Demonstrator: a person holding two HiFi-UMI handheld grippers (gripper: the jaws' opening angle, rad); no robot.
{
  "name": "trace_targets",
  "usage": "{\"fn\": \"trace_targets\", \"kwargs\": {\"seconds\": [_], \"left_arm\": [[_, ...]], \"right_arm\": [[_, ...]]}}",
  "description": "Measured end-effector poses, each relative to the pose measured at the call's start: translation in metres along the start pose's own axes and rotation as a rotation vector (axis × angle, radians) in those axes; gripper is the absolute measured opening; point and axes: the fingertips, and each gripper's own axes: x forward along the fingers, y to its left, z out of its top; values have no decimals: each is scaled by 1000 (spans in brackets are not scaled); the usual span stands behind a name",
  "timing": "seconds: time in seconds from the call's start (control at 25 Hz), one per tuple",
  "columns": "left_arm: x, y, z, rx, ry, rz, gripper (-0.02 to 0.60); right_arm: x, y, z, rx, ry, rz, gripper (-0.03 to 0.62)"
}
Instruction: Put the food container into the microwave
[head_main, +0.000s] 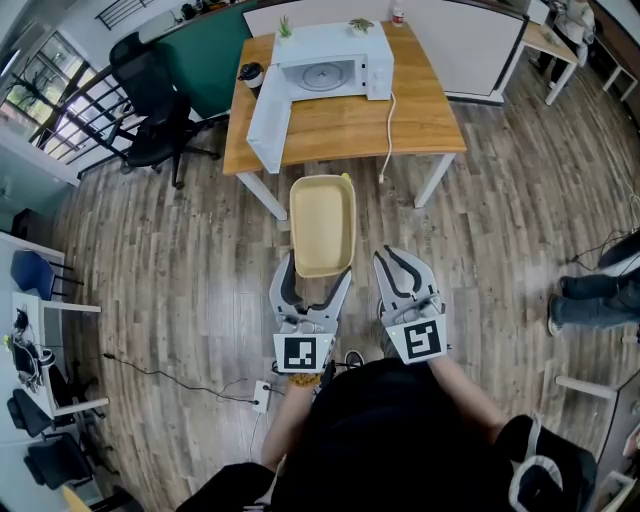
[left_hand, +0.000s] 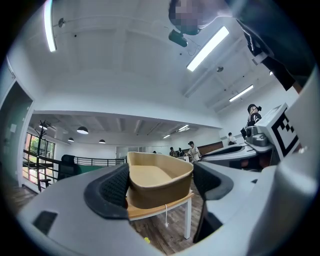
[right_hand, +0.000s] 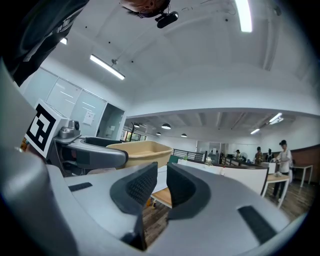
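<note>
The wooden floor (head_main: 180, 260) fills most of the room, and at 12 o'clock from the person stands a wooden table (head_main: 345, 128) with white legs. On its far half sits the white microwave (head_main: 335, 60). Its door (head_main: 268, 120) is swung open toward 7 o'clock, so the round plate inside is visible from above. A white cable (head_main: 390, 130) runs from the microwave down over the front edge of the table, and a dark cup (head_main: 250, 73) stands at 9 o'clock from the microwave. A black office chair (head_main: 150, 110) stands well apart at 9 o'clock from the table. The person stands facing the table with both forearms stretched forward and close together. The marker cubes are near the body and the jaws of both tools point to 12 o'clock. The food container (head_main: 322, 225), a pale yellow oblong tub that is empty inside, is held in the air above the floor, with its far end near the table's front edge. The left gripper (head_main: 318, 272) grips the container by its near end, one dark pad pressing on each long side, and the tub sits about level. The right gripper (head_main: 400, 262) hangs at 3 o'clock from the left one, just beside the container but apart from it. Its jaws are almost together, with only a thin slit and nothing between them.
</note>
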Motion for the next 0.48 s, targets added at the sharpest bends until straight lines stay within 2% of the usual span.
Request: {"fn": "trace_targets", "kwargs": {"seconds": [0.32, 0.48], "left_arm": [[32, -2, -1, -1, 3, 5, 439], [47, -12, 1, 30, -2, -2, 440]], "right_arm": [[18, -26, -4, 21, -8, 6, 48], [23, -41, -8, 22, -7, 15, 43]]}}
